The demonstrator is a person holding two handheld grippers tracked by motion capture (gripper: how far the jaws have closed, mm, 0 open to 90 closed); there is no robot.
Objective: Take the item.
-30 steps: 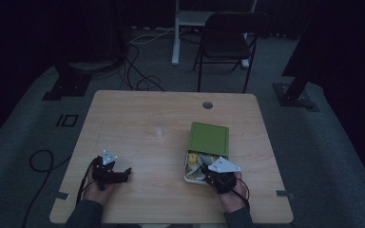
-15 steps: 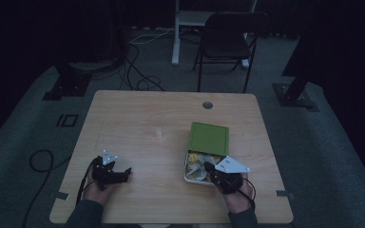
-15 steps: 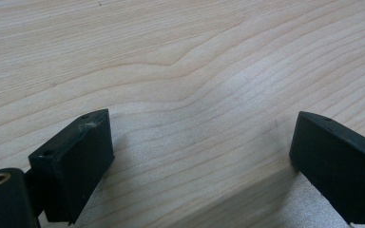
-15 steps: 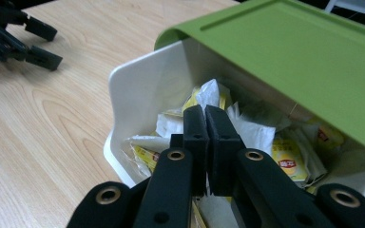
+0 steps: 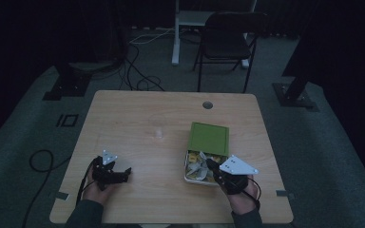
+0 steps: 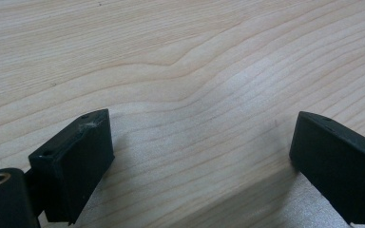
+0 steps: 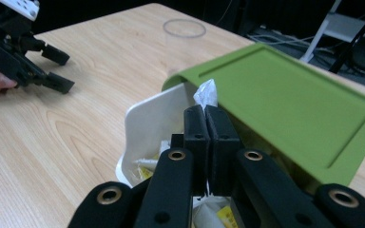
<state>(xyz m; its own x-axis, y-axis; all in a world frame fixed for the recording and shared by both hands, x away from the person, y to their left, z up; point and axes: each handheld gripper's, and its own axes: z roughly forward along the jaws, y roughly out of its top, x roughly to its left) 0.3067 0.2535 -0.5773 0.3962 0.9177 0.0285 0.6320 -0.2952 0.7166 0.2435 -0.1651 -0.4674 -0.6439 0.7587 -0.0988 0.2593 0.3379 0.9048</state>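
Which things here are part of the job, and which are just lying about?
In play: white box, its green lid slid partly off, packets inside, one packet pinched by the right gripper.

Likely idle: clear cup, left gripper, open.

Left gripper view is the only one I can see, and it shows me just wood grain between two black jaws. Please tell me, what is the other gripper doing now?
Observer: The right gripper has its jaws closed on a small white crinkled packet above the white rectangular plastic box.
Operator: Is this box open or covered?
Observer: Partly open: its flat green lid is slid toward the far end, so the near end with the packets shows.
Operator: Is anything else standing on the table?
Observer: Yes, a clear round cup stands farther off on the light wooden table, apart from the box.
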